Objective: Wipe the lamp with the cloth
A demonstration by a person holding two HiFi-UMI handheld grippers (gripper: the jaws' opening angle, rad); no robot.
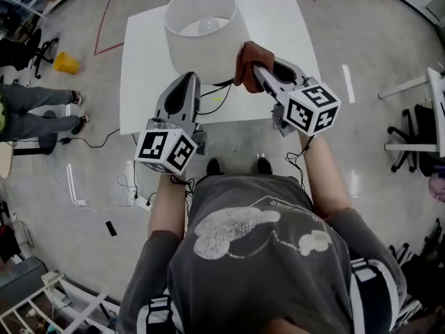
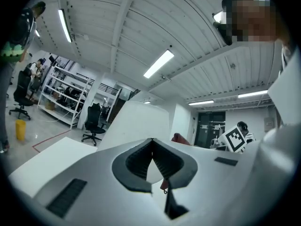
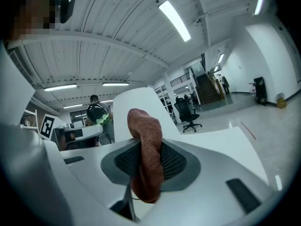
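the right gripper [image 3: 146, 147] has its jaws clamped on a rust-brown knit cloth [image 3: 143, 124], bunched into a thick fold whose long axis runs upright between the pads, one end poking past the tips and against the side of the lamp [image 1: 205, 37]. the left gripper [image 1: 188, 77] has its jaws together on nothing, tips just beside the shade's lower edge. the lamp stands upright on a white table [image 1: 142, 68], its plain white shade open upward with the bulb showing inside.

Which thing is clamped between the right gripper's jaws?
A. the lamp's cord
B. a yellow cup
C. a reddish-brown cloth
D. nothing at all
C: the right gripper view shows the right gripper shut on the reddish-brown cloth, which sticks up past its jaws.
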